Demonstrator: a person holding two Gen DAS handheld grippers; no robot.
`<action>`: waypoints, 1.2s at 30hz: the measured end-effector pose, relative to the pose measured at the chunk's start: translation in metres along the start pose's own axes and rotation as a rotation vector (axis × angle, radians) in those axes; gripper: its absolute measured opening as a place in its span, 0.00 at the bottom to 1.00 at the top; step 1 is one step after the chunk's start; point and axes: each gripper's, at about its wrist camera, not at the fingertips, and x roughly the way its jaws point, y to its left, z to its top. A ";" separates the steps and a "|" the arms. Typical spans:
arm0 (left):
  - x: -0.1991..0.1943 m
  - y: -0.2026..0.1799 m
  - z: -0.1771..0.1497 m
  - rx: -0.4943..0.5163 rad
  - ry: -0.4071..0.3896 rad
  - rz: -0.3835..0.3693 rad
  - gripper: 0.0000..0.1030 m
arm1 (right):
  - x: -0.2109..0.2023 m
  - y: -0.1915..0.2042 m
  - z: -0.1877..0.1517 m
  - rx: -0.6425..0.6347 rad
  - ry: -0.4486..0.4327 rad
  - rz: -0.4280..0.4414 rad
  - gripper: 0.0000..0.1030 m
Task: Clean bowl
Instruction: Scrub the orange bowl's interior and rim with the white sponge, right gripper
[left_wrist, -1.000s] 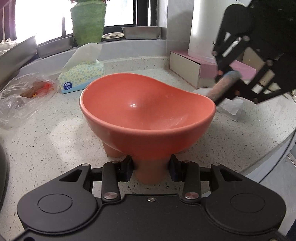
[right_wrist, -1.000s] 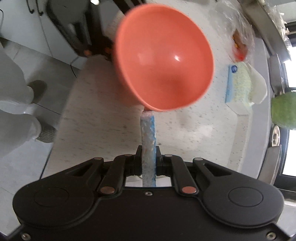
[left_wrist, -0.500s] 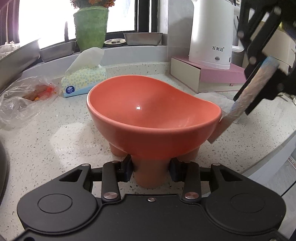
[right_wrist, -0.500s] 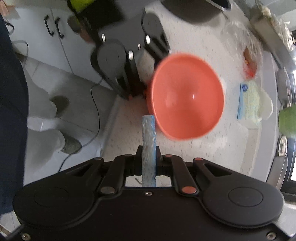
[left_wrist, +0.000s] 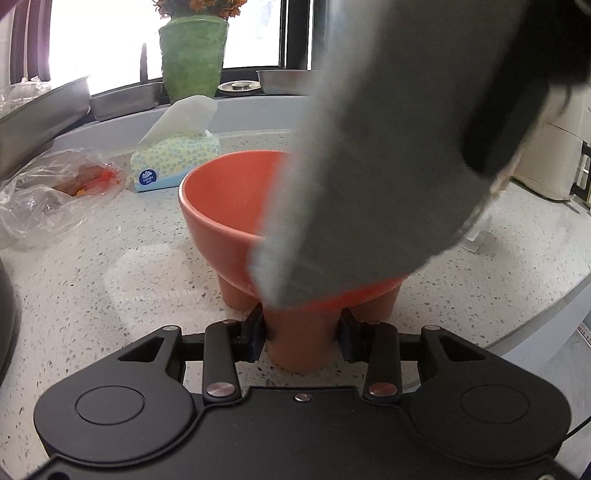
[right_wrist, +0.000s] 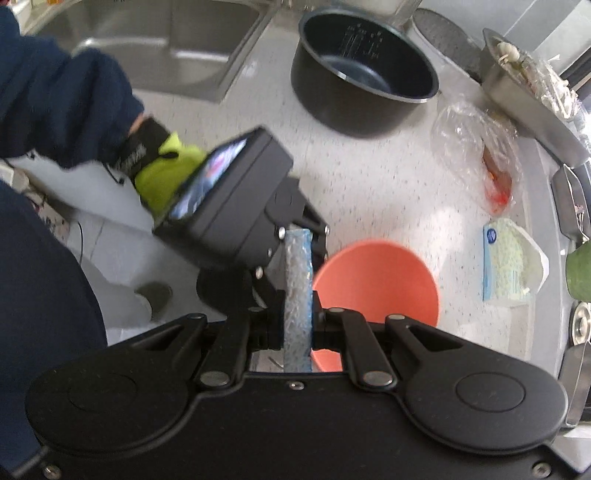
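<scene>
A coral-orange footed bowl (left_wrist: 229, 206) stands on the speckled counter. My left gripper (left_wrist: 301, 341) is shut on one of its feet. In the left wrist view a blurred grey sponge (left_wrist: 369, 166) hangs close in front of the lens and hides the bowl's right half. My right gripper (right_wrist: 297, 328) is shut on that sponge (right_wrist: 297, 280), a blue and grey strip standing on edge. In the right wrist view it is high above the counter, over the left gripper (right_wrist: 306, 236), with the bowl (right_wrist: 376, 284) below and to the right.
A tissue pack (left_wrist: 177, 162) and a clear plastic bag (left_wrist: 48, 195) lie behind the bowl. A black cooker pot (right_wrist: 362, 70) and a steel sink (right_wrist: 155, 40) lie at the far end. Steel trays and a green vase (left_wrist: 192, 62) line the window sill.
My right gripper has lifted away from the bowl's rim and swung over the left gripper, so the sponge now fills the left wrist view. The bowl and left gripper have stayed put.
</scene>
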 end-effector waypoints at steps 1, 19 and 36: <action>0.000 0.000 0.000 0.000 0.000 0.000 0.37 | -0.002 -0.004 0.002 0.011 -0.012 -0.002 0.11; 0.002 -0.001 0.005 0.010 0.024 0.001 0.37 | 0.050 -0.063 -0.023 0.118 0.017 -0.222 0.11; 0.004 -0.002 0.006 0.014 0.035 0.008 0.37 | 0.073 -0.034 -0.021 0.093 -0.026 -0.255 0.11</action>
